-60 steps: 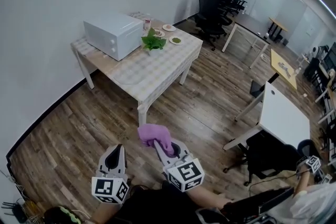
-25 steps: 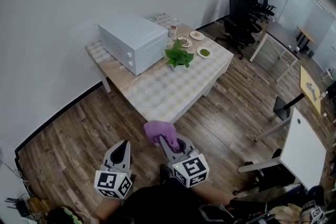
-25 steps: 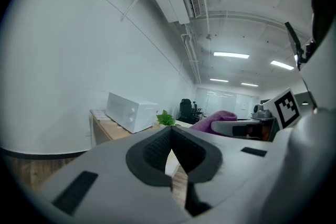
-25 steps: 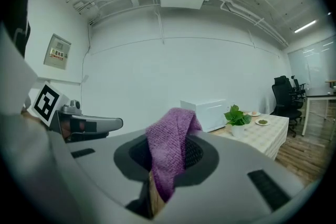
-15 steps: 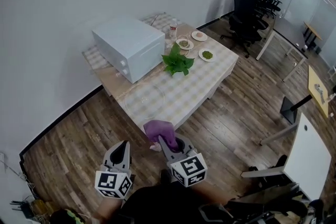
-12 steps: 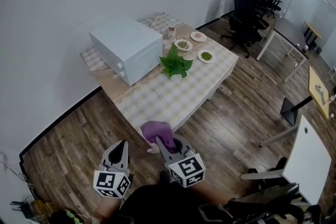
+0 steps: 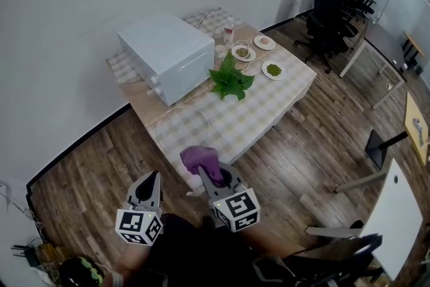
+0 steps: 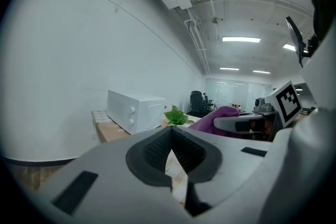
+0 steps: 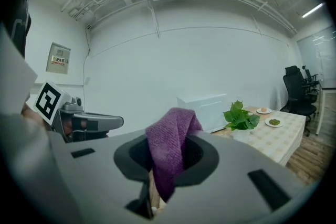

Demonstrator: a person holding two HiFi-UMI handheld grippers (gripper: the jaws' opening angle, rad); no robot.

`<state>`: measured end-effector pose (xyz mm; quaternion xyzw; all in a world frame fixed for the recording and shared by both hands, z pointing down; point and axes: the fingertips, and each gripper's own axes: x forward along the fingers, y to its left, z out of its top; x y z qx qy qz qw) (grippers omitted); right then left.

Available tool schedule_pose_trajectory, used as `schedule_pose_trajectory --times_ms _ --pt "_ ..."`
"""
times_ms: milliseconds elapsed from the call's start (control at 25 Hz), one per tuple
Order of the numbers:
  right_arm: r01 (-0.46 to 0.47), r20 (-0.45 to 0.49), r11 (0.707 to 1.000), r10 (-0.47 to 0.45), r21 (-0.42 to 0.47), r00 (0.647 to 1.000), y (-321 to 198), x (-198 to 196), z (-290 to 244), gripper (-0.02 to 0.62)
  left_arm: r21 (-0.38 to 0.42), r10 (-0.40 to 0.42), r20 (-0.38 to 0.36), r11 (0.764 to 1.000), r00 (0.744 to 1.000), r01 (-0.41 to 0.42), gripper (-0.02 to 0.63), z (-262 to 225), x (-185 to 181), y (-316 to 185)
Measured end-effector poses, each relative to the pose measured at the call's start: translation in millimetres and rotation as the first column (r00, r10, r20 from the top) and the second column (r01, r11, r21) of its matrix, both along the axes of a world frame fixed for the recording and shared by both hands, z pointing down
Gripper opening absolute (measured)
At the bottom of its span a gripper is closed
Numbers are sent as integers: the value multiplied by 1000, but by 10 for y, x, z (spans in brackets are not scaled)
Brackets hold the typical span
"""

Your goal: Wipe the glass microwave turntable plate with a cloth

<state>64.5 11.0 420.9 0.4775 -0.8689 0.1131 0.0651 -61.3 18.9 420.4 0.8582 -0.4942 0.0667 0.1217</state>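
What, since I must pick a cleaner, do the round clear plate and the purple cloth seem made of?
The plate looks like clear, glossy glass: the checked tablecloth shows through it, only its rim catching light. The cloth looks a soft purple textile, perhaps knit or microfibre: ribbed weave, limp folds.

tabletop (image 7: 269, 99) carrying 1 microwave (image 7: 166, 57) | 1 glass turntable plate (image 7: 183, 132) lying before the microwave | 1 plant (image 7: 230, 79), 3 small dishes (image 7: 273, 69), 1 bottle (image 7: 229, 33) standing beside the microwave | 1 purple cloth (image 7: 200, 159) showing
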Motion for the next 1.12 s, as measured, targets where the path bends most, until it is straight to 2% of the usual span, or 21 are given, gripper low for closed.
schedule_pose_trajectory --times_ms 320,680,920,1120 --pt "58 -79 998 -59 -24 995 -341 -215 212 64 -27 -6 -8 1000 1000 6 8 190 -90 -412" --pt "38 -125 994 -51 -98 991 -867 -447 617 66 -75 19 -1 997 1000 -19 8 447 -335 -991" --pt "19 -152 990 -40 -140 987 -1157 -625 880 66 -130 85 35 988 996 -80 8 750 -424 -1345" --pt "21 -172 984 -51 -175 984 -1389 -827 1027 66 -200 128 15 972 992 -123 8 1040 -516 -1650"
